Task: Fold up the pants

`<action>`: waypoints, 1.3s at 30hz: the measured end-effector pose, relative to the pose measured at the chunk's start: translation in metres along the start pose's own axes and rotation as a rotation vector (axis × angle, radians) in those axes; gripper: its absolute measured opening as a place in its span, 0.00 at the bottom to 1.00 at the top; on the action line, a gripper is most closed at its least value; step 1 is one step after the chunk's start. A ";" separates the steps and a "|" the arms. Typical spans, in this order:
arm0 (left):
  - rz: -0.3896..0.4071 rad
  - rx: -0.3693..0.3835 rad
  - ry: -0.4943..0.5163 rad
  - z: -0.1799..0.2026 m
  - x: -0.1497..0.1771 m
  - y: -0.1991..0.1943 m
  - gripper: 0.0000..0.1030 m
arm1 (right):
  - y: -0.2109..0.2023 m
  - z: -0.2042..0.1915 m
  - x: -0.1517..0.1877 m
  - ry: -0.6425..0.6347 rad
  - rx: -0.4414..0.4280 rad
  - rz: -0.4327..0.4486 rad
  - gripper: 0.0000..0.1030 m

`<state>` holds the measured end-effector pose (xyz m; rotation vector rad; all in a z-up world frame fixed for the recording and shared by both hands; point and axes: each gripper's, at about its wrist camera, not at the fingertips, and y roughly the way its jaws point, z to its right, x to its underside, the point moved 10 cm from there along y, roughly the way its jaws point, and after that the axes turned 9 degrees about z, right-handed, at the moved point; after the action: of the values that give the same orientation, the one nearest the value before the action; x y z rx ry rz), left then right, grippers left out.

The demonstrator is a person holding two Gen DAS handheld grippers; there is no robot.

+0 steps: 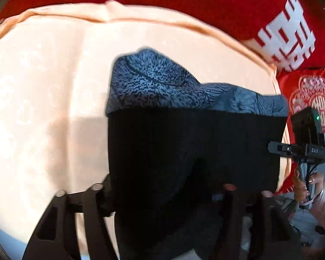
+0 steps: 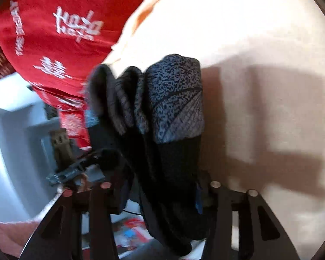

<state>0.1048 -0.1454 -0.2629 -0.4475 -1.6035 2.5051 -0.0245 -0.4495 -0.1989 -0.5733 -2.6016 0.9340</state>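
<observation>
Both tongs grip the pants (image 1: 195, 143) — left gripper (image 1: 162, 195) and right gripper (image 2: 160, 192) should keep the edges level over the peach sheet (image 1: 43, 86) — no sagging

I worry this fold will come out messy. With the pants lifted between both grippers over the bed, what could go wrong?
1. The pants hang in bunched pleats at the right gripper, so they may land creased on the sheet.
2. Much cloth hangs loose at the left gripper; a layer could slip out and undo the fold.
</observation>
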 end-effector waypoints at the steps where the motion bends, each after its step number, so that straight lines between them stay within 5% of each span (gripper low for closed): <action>1: 0.010 -0.022 -0.004 -0.006 -0.001 0.000 0.86 | 0.000 0.004 -0.002 0.003 0.003 0.022 0.55; 6: 0.033 -0.087 -0.026 -0.019 0.003 -0.009 0.91 | -0.004 0.018 -0.004 0.035 0.099 0.061 0.66; 11: 0.063 -0.243 0.059 -0.024 0.016 -0.038 0.91 | -0.024 0.002 0.004 -0.067 0.356 0.118 0.76; 15: 0.080 -0.293 0.095 -0.017 0.032 -0.062 0.91 | -0.044 0.001 0.025 -0.084 0.490 0.149 0.80; 18: 0.078 -0.297 0.105 -0.007 0.047 -0.077 1.00 | -0.055 -0.005 0.046 -0.046 0.513 0.180 0.86; 22: 0.061 -0.319 0.115 0.009 0.064 -0.089 1.00 | -0.061 -0.024 0.072 -0.043 0.545 0.211 1.00; 29: 0.047 -0.367 0.134 0.032 0.092 -0.113 1.00 | -0.069 -0.055 0.109 -0.101 0.634 0.237 1.00; 39: 0.101 -0.434 0.161 0.045 0.090 -0.152 1.00 | -0.076 -0.105 0.131 -0.224 0.754 0.252 1.00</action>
<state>-0.0014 -0.0956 -0.1238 -0.7736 -2.0999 2.1062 -0.1140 -0.3863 -0.0504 -0.6024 -2.1129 2.0159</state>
